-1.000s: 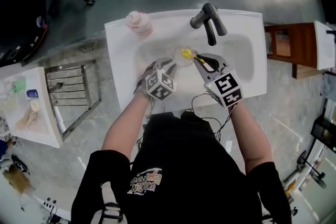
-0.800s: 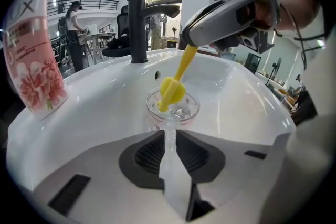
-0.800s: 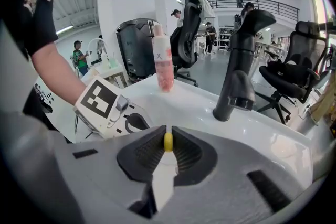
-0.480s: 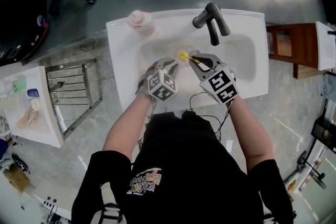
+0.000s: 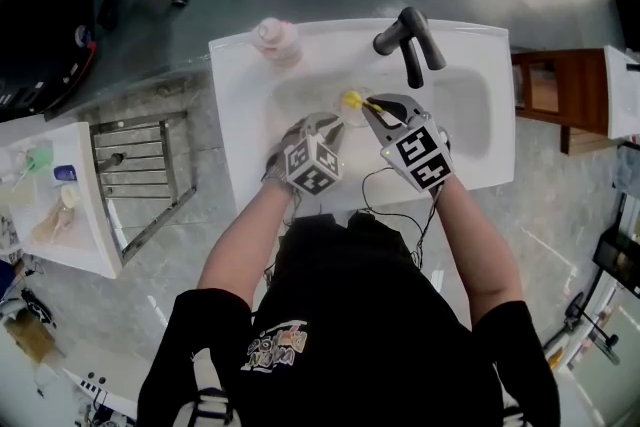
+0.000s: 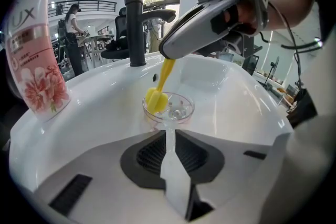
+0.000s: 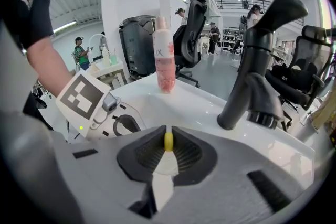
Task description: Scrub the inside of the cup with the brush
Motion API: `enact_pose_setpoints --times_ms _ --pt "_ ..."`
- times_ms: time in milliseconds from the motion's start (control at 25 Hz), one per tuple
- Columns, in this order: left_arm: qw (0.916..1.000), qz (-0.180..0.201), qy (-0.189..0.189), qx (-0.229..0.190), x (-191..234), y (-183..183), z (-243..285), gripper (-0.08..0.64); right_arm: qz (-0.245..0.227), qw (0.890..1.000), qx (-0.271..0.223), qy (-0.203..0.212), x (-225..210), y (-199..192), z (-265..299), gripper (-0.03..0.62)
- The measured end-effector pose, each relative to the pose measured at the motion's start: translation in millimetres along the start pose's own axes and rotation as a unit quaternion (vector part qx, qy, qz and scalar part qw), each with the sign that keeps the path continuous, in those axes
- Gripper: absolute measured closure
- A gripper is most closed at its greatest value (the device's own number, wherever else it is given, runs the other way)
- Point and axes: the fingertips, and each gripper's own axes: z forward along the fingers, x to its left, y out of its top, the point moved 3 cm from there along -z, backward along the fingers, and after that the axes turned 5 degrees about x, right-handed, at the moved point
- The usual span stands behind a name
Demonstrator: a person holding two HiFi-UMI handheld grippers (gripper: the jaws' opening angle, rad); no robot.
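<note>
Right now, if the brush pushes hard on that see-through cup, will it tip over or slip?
It may slip: the cup looks clear and smooth, and the left tool, jaws closing, pinches only its near rim. It's probably light, so the brush pushing inside could tilt it. It looks stiff, not squashy.

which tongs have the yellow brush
The right tongs: they clamp the yellow brush handle, while the left tongs are closing on the clear cup.

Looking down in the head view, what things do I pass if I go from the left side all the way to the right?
First the rack, then the bottle, then the faucet, then the wooden cabinet.
</note>
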Motion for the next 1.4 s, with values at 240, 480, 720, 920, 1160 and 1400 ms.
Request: enact_pose_setpoints --times_ms 240,480,720,920,1160,1400 --pt "1.0 0.0 -0.001 -0.001 0 1 -1 0.511 0.015 0.999 0.01 -0.031 -16 -4 -4 0.552" --pt "1.0 -0.001 0.001 -0.002 1 -1 -1 0.511 0.019 0.999 0.024 -0.042 -20 -13 -6 0.552" --pt "1.0 -0.001 0.001 0.0 0 -1 -2 0.511 0.016 0.998 0.037 -0.038 -20 -19 -11 0.554" --pt "1.0 0.0 0.0 0.0 1 0 -1 0.511 0.004 0.998 0.051 -0.034 -18 -24 -14 0.555" --pt "1.0 -0.005 0.0 0.0 1 0 -1 0.511 -0.002 0.998 0.063 -0.026 -14 -30 -17 0.555" --pt "1.0 -0.006 0.0 0.001 1 0 -2 0.511 -0.005 0.997 0.076 -0.009 -8 -36 -19 0.555"
